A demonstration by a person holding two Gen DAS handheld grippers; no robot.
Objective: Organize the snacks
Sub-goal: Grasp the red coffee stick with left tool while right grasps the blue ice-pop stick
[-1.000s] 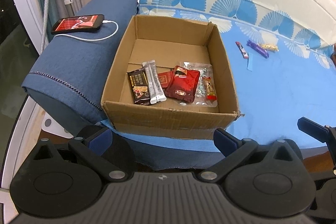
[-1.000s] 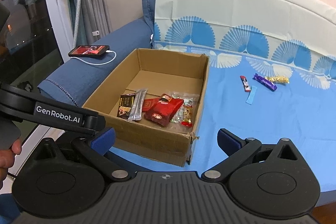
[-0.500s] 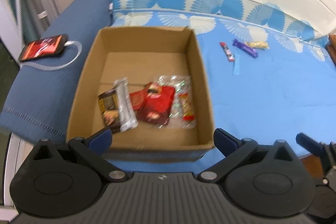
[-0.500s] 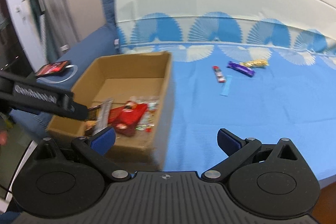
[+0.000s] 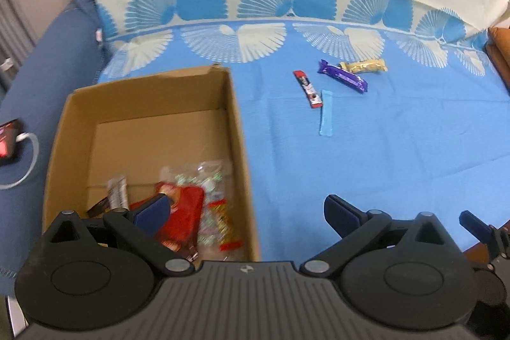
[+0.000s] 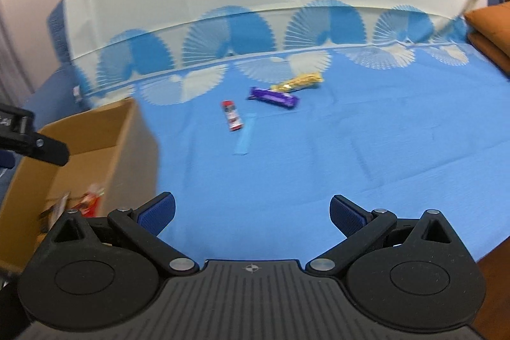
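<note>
An open cardboard box (image 5: 237, 129) (image 6: 124, 129) stands at the left on the blue sheet and holds several snack packets, among them a red pouch (image 5: 183, 212). Out on the sheet lie a red stick (image 5: 307, 88) (image 6: 232, 115), a purple bar (image 5: 343, 79) (image 6: 274, 97), a gold bar (image 5: 363, 66) (image 6: 298, 82) and a light blue strip (image 5: 325, 113) (image 6: 244, 137). My left gripper (image 5: 247, 209) is open and empty above the box's right wall. My right gripper (image 6: 251, 212) is open and empty over bare sheet, well short of the loose snacks.
A phone on a white cable (image 5: 8, 137) lies on the dark blue armrest at the left. An orange cushion (image 6: 491, 24) sits at the far right. The padded back with blue fan print (image 6: 223, 2) closes off the far side.
Both grippers have swung to the right, away from the box and toward the loose snacks on the sheet. The box has slid to the left in both views. Both stay open.
</note>
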